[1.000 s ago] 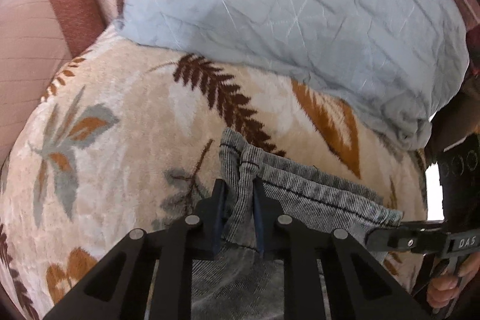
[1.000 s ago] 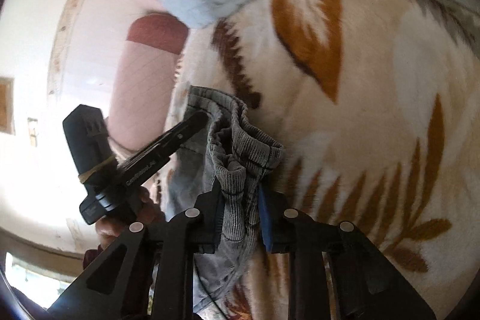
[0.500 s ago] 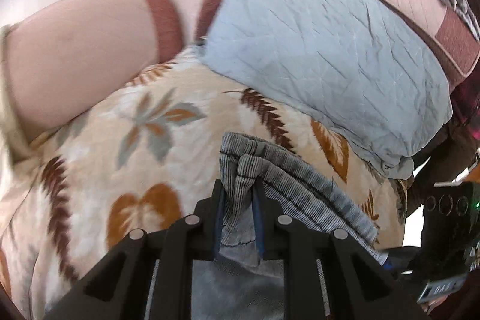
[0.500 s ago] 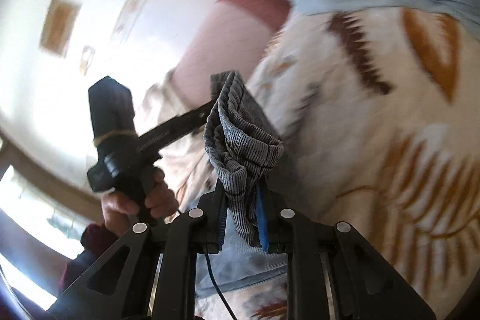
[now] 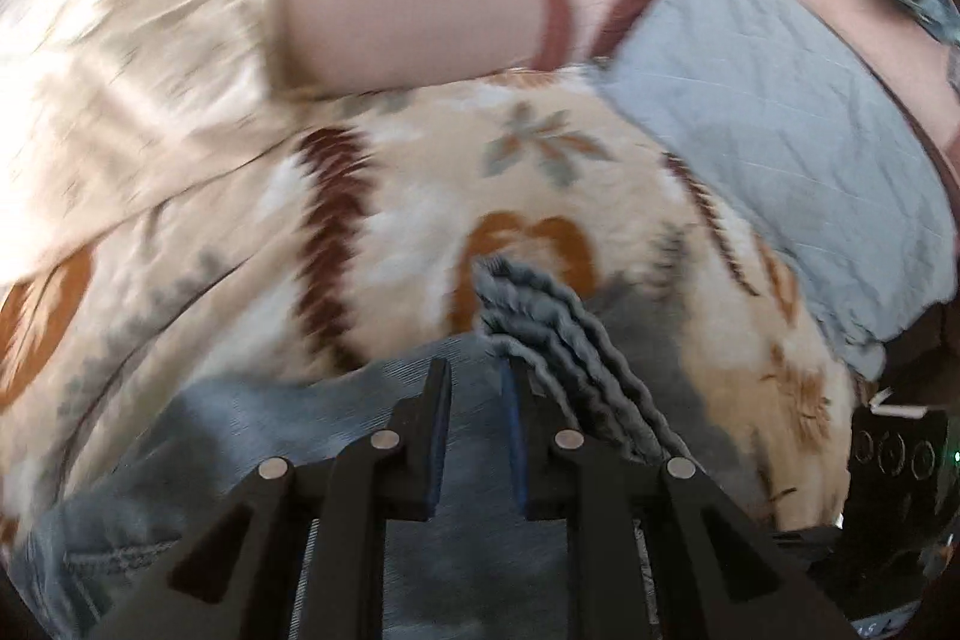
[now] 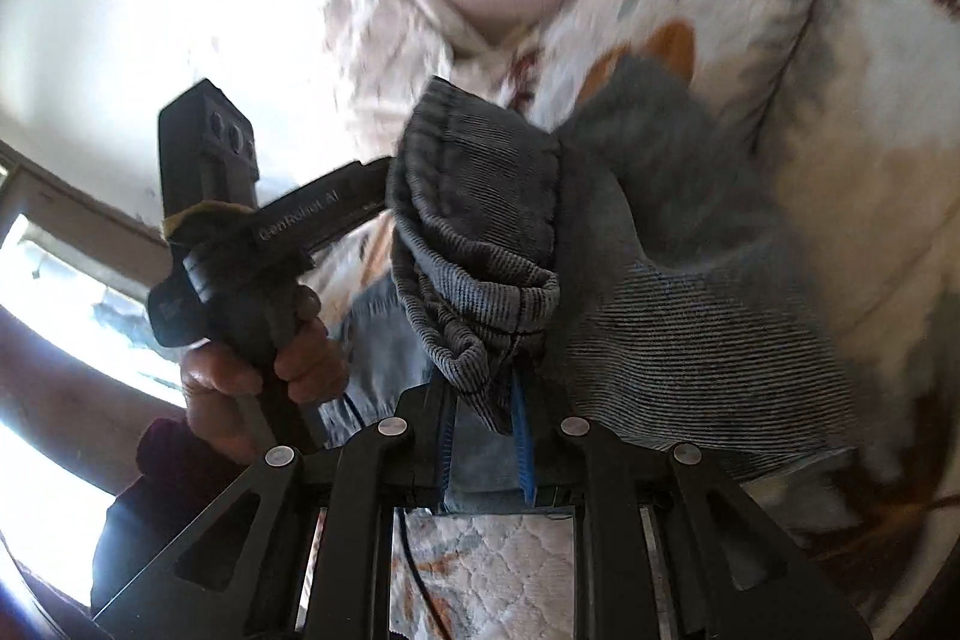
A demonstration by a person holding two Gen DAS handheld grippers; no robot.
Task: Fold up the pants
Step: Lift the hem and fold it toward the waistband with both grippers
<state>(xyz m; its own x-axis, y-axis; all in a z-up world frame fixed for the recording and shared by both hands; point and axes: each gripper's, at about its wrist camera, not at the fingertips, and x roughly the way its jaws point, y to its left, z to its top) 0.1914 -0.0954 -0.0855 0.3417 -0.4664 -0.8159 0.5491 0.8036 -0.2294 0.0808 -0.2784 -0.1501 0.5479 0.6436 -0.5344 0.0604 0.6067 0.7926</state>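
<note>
Left claw (image 5: 474, 394): nearly shut, pinching the pants (image 5: 540, 328) waistband.
Right claw (image 6: 480, 400): nearly shut on bunched waistband at twelve o'clock.
Pants: lifted over the floral blanket (image 5: 372, 196).
Technique: I keep both corners level and taut.

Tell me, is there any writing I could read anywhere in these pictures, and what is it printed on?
"GenRobot.AI", roughly, slightly blurred: along the arm of the left gripper, seen from the right wrist.
White lettering at the left-wrist view's bottom right edge: cut off, unreadable.
Pants, blanket: no writing.

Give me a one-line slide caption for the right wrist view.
Right hand-held gripper shut on the bunched waistband of grey pants above a leaf-print blanket, left hand-held gripper alongside.
</note>
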